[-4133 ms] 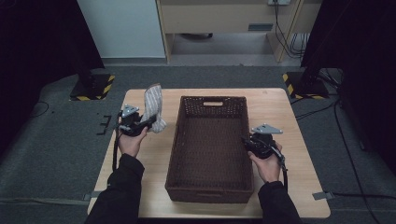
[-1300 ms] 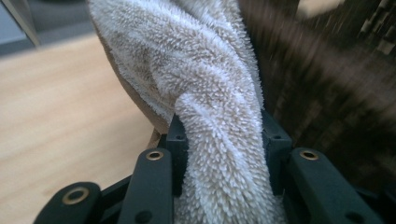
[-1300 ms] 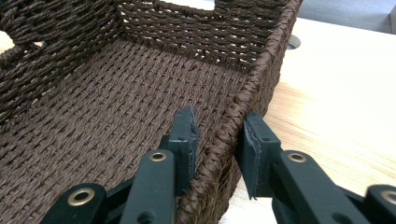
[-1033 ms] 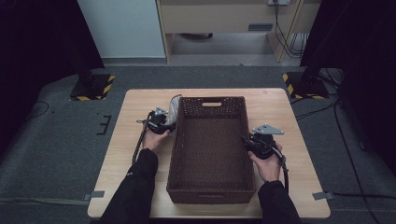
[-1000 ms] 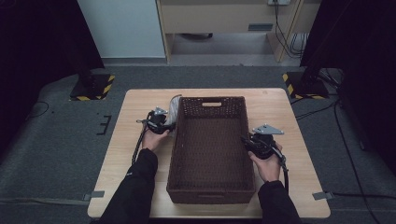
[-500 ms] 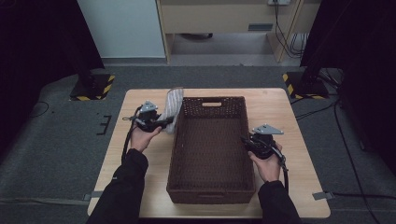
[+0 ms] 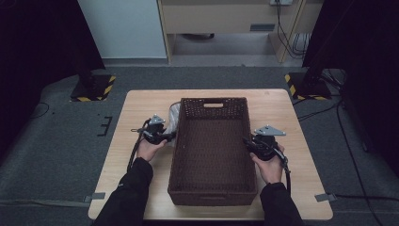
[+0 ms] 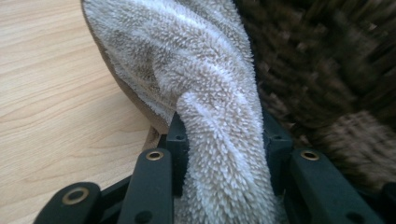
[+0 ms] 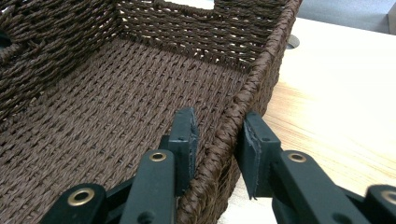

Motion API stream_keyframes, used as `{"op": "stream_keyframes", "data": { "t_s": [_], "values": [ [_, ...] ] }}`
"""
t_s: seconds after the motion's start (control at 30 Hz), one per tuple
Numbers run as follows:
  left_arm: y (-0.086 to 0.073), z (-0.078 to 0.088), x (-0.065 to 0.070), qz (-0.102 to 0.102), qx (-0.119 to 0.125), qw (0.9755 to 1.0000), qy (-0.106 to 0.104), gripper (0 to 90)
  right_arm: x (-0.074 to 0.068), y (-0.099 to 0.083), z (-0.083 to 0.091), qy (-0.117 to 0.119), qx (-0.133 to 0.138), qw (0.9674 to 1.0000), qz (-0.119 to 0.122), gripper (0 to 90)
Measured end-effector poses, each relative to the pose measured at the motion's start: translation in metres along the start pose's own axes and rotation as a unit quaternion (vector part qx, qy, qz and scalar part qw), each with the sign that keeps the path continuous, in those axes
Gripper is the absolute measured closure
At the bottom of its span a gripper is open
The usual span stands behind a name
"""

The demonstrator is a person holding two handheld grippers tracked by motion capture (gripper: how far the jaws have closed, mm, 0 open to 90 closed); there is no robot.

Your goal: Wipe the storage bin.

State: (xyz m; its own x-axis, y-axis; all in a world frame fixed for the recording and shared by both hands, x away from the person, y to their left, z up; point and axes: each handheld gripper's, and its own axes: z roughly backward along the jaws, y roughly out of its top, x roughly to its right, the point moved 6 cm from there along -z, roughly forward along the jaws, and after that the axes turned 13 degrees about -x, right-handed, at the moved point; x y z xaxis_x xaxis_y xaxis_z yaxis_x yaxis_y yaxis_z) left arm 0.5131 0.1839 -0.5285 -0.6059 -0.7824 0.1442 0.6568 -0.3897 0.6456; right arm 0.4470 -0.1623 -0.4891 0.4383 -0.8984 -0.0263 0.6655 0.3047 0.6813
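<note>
- Two hand-held grippers worked at a wooden table, one at each long side of a dark brown wicker basket that stood at the table's centre.
- Left gripper: lay at 9 o'clock of the basket, just outside its left wall; its jaws were clamped on a fold of a beige fleecy towel, which filled the gap between the pads in the left gripper view.
- Towel, high view: a pale bunch stood at 12 o'clock of the left gripper, against the basket's outer left wall near the far left corner; whether it rested on the tabletop could not be told.
- Right gripper: sat at 3 o'clock of the basket, held in the person's right hand.
- Right gripper view: the jaws straddled the basket's right rim, one pad inside the wall and one outside, both closed against the weave.
- Basket interior: woven floor bare; a cut-out handle slot marked the far end wall at 12 o'clock.
- Forearms in dark sleeves entered from 6 o'clock.
</note>
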Motion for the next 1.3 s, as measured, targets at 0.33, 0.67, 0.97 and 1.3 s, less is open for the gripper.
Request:
{"op": "stream_keyframes", "data": {
  "t_s": [0.33, 0.67, 0.97, 1.3],
  "values": [
    [0.013, 0.041, 0.015, -0.025, 0.055, 0.9982, -0.003, 63.0, 0.0, 0.0, 0.0, 0.001, 0.0, 1.0, -0.001, 68.9],
    [-0.005, 0.016, 0.021, -0.049, 0.006, 0.9988, 0.009, 63.0, 0.0, 0.0, 0.0, 0.003, 0.002, 1.0, -0.002, 68.9],
    [-0.02, -0.005, 0.02, -0.046, -0.029, 0.9984, 0.017, 63.0, 0.001, -0.001, 0.0, 0.003, 0.003, 1.0, -0.003, 68.9],
    [-0.004, 0.037, 0.016, -0.027, 0.054, 0.9982, -0.004, 63.2, 0.0, -0.001, 0.0, 0.004, 0.003, 1.0, -0.003, 68.9]
  ]
}}
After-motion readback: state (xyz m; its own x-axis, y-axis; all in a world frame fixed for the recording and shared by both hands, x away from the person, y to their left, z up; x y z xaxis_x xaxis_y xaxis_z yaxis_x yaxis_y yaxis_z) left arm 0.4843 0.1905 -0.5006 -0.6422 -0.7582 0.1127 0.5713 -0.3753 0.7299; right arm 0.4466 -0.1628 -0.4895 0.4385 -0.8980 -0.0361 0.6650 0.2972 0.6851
